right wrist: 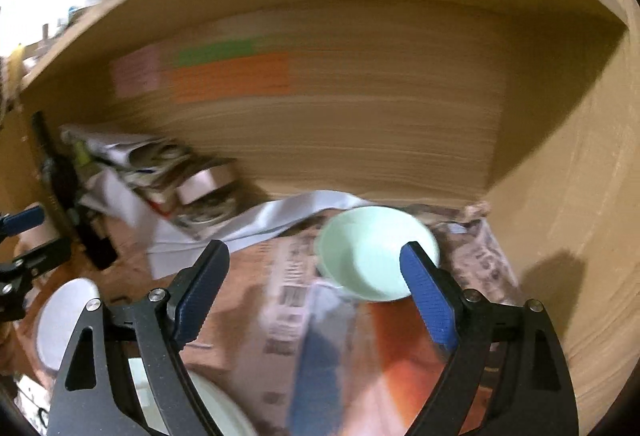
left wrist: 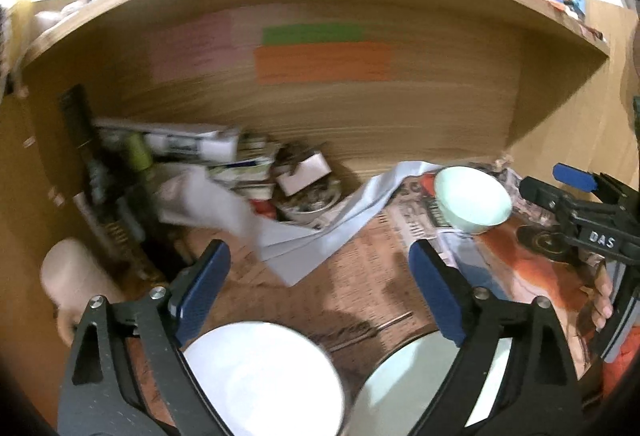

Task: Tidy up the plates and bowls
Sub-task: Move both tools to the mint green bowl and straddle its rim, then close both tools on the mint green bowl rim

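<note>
Left gripper (left wrist: 320,288): jaws are seen spread wide, nothing is gripped between the blue pads, only newspaper is framed.
White plate (left wrist: 264,376): found just under the left gripper, at the bottom edge of the left wrist view, flat on the paper; judged stiff, smooth and breakable, best pinched at the rim.
Second plate (left wrist: 404,388): a pale plate is seen just right of the white one, partly hidden behind the right-hand finger; the same rim pinch is advised.
Clutter (left wrist: 224,171): boxes and loose papers are piled at the back left of the wooden shelf (left wrist: 360,107), well apart from the dishes.
Newspaper (right wrist: 280,288): the shelf floor is lined with it; a sliding dish could drag it.
Right gripper (right wrist: 316,276): jaws are likewise held apart, nothing is clamped.
Mint bowl (right wrist: 368,256): set upright at the back right, near the side wall, its near edge covered by the right-hand finger; judged light, glazed and slippery, so the rim wall is to be pinched.
Blur: both views are smeared, finer detail cannot be told.
</note>
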